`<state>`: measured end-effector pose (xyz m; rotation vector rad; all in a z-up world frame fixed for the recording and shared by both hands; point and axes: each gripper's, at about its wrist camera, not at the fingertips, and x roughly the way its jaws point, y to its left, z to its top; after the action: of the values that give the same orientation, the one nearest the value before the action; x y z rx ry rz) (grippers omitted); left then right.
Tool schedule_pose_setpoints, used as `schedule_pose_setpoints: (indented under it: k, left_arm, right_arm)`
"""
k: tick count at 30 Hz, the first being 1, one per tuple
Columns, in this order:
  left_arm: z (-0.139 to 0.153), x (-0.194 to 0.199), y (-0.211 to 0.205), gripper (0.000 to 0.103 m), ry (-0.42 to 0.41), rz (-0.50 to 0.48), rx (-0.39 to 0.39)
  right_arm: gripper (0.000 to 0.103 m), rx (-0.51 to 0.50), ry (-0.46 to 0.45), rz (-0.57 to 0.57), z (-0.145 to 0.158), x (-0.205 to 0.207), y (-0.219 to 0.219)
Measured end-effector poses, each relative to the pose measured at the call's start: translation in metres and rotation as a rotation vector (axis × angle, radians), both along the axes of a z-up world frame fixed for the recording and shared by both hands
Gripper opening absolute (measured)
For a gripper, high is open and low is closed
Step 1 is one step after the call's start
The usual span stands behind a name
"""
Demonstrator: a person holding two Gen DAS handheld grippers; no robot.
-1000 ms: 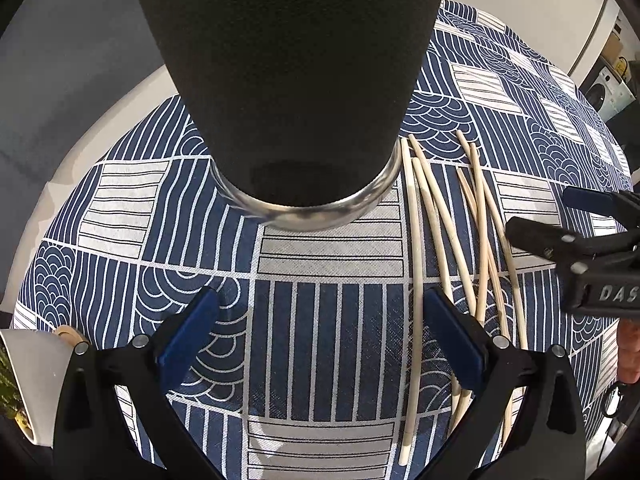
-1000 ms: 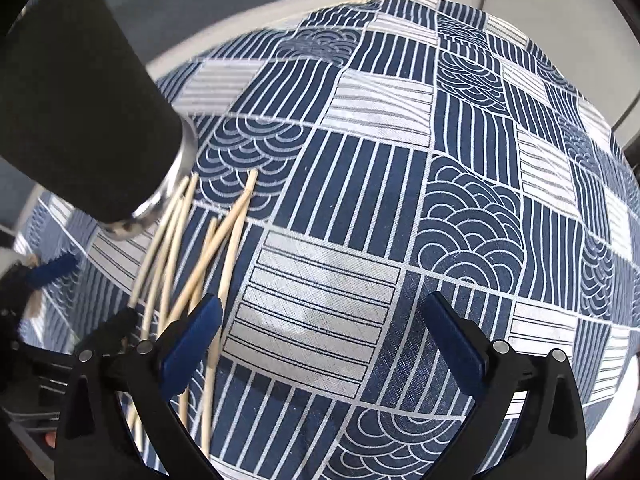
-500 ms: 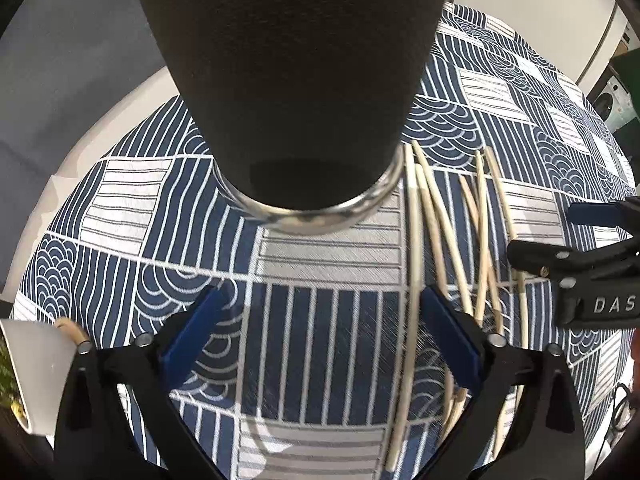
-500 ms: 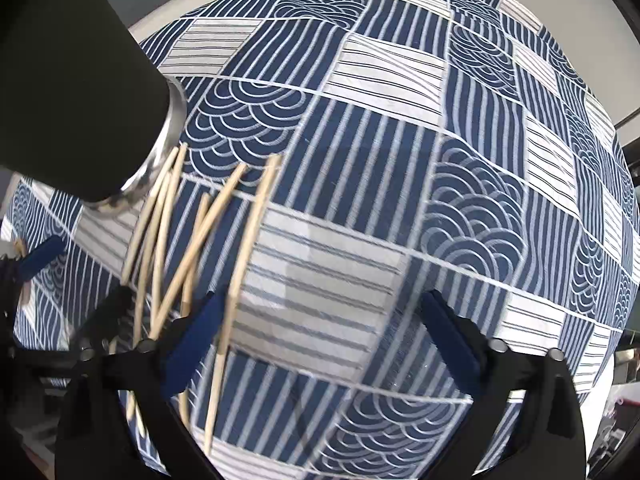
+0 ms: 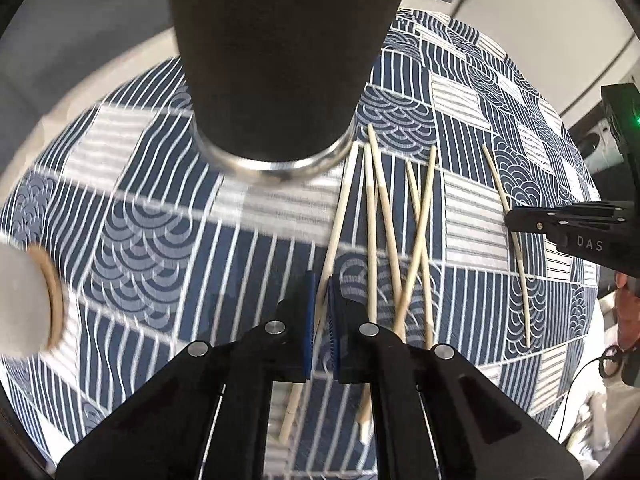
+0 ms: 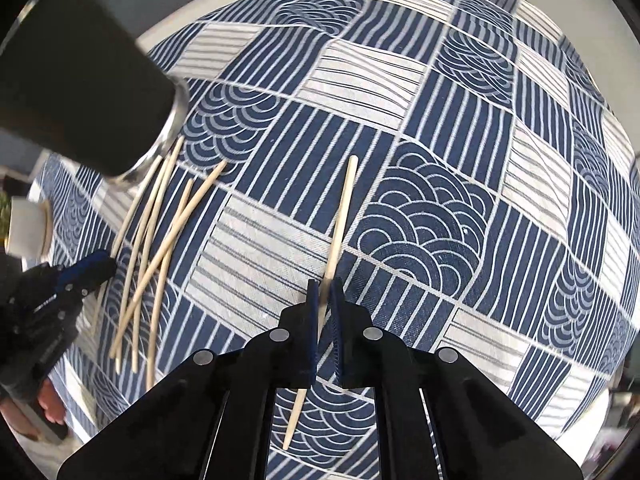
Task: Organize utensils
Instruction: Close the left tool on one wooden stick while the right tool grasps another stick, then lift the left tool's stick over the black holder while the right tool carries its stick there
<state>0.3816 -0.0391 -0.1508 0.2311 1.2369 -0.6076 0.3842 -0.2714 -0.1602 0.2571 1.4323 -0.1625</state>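
Several pale wooden chopsticks [image 5: 384, 216] lie crossed on the blue patterned cloth, just right of a tall black tumbler [image 5: 276, 60] with a metal rim. My left gripper [image 5: 322, 296] points down, its jaws closing tight on the leftmost chopstick [image 5: 340, 208], which runs between the blue pads. In the right wrist view my right gripper [image 6: 325, 292] has its jaws closing on a single chopstick [image 6: 342, 208] that sits apart from the pile [image 6: 160, 248]. The left wrist view shows that right gripper [image 5: 516, 220] at the right edge, pinching its chopstick [image 5: 498, 184].
A white cup [image 5: 24, 300] with a tan rim stands at the left edge of the cloth [image 5: 152, 240]. The round table's pale rim [image 6: 168, 28] shows beyond the cloth. A person's hand [image 6: 44, 400] holds the left gripper's handle [image 6: 36, 320].
Both grippers went from wide open to shut, each on a chopstick. The right gripper's chopstick now sits apart, to the right of the pile.
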Motion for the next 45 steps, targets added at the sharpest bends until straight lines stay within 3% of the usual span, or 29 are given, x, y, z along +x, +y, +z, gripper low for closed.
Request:
schedule_pose_setpoints:
  k: [4, 12, 18, 22, 24, 28, 33, 45]
  left_arm:
    - [0.000, -0.029, 0.007, 0.005, -0.026, 0.036, 0.053]
    - [0.006, -0.056, 0.046, 0.005, 0.031, 0.280, 0.028]
    - [0.021, -0.076, 0.071, 0.005, -0.008, 0.420, 0.020]
    - [0.049, -0.091, 0.070, 0.005, -0.088, 0.477, 0.010]
    - [0.059, -0.096, 0.061, 0.005, -0.109, 0.494, 0.008]
    - [0.074, -0.107, 0.048, 0.005, -0.146, 0.494, 0.057]
    - [0.098, -0.102, 0.040, 0.005, -0.196, 0.496, 0.066]
    - [0.183, -0.072, 0.018, 0.005, -0.358, 0.484, 0.022]
  right_arm:
    - [0.005, 0.049, -0.007, 0.071, -0.001, 0.001, -0.005]
    - [0.005, 0.104, -0.036, 0.202, 0.009, 0.013, -0.022]
    - [0.005, 0.109, -0.154, 0.310, 0.047, 0.007, -0.010]
    - [0.005, 0.190, -0.259, 0.398, 0.076, 0.001, -0.011]
    - [0.005, 0.224, -0.266, 0.421, 0.089, -0.001, -0.015]
    - [0.005, 0.214, -0.319, 0.466, 0.116, 0.002, -0.019]
    - [0.005, 0.193, -0.400, 0.507, 0.142, 0.004, -0.010]
    - [0.005, 0.150, -0.552, 0.587, 0.211, 0.022, 0.005]
